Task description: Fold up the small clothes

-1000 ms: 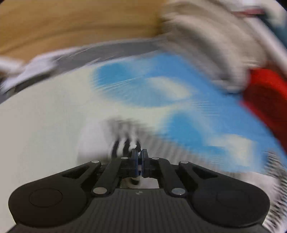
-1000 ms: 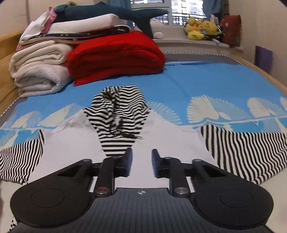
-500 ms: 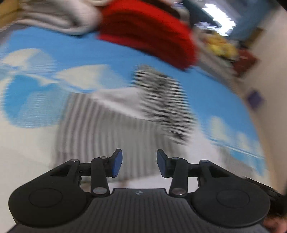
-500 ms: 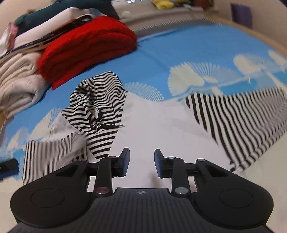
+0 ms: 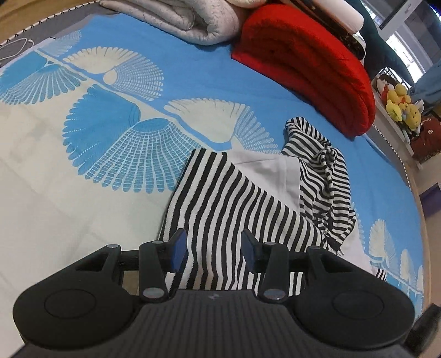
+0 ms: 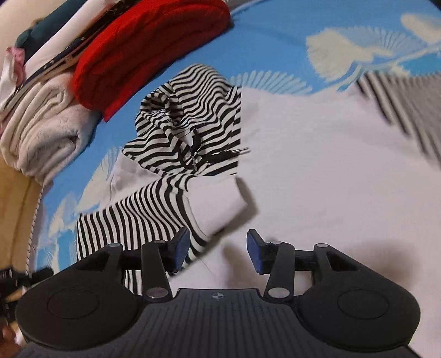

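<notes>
Hoodie point(image 6: 317, 165) on bed point(image 5: 193, 68): soft, light, floppy. Pinch striped sleeve point(image 5: 220, 214) at cuff. Left gripper point(image 5: 210, 247) spread, empty; right gripper point(image 6: 217, 249) opening, empty.

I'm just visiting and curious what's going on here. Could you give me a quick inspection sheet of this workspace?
Surface: bed with blue fan-patterned sheet.
Job's things: white hoodie lying flat; striped sleeve folded across it; striped hood bunched at top.
Clutter: red blanket, pale quilt, both folded by the hood.
Grippers: left gripper open above the sleeve; right gripper opening, nothing clamped.
Cables: thin white cord at the bed's edge.
Surroundings: plush toys near a window.
</notes>
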`<state>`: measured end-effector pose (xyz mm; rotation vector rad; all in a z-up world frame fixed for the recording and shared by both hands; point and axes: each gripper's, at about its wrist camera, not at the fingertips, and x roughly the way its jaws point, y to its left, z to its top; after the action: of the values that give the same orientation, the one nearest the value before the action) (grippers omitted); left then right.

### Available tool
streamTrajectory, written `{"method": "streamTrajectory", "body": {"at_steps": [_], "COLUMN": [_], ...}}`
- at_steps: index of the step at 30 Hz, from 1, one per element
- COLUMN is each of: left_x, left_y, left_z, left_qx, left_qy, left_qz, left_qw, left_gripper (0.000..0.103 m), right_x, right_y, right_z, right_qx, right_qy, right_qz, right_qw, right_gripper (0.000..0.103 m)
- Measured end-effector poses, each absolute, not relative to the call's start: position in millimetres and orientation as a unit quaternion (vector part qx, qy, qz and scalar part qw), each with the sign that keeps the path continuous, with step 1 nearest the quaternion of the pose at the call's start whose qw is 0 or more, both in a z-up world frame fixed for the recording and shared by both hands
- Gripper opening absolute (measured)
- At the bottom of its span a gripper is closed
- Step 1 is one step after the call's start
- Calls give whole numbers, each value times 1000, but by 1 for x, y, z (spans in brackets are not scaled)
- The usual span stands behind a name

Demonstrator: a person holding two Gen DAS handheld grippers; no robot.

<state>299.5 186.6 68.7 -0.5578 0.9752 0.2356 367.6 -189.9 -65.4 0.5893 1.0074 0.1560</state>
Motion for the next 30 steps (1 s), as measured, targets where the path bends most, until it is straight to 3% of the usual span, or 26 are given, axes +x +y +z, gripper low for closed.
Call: {"method": "streamTrajectory", "body": {"at_steps": [3,4,5,6,7,12,17,22,25,30], "left_x": [300,300,300,300,301,303,304,304,302,300], "left_y": [187,189,191,193,194,195,178,159,147,131], "left_z": [71,71,72,72,72,76,74,59,51,27], "left_qx": [-259,-257,-255,-254,-253,-251,-228,-210,-195,-177], "left_qy": [460,460,459,459,461,462,471,496,508,538], "left_qz": [112,112,113,114,115,104,75,45,23,-15], "left_qw": [842,843,843,844,843,844,849,841,839,824], "left_gripper": [47,47,47,47,47,47,49,49,49,49], "right_x": [379,380,381,382,382,360,323,316,321,332], "right_y": [-190,-192,-195,-198,-201,-208,-225,-248,-274,-283], "right_z": [-81,-85,-87,-89,-84,-20,46,-7,-27,-39], "right_qx": [306,317,329,339,348,318,210,84,196,254], "right_qy": [473,470,463,455,440,349,320,347,377,408], "right_qz": [54,49,45,45,50,107,62,-105,-105,-10], "right_qw": [824,822,822,822,826,875,922,928,899,877], "right_gripper": [48,43,35,9,3,3,3,10,14,19]}}
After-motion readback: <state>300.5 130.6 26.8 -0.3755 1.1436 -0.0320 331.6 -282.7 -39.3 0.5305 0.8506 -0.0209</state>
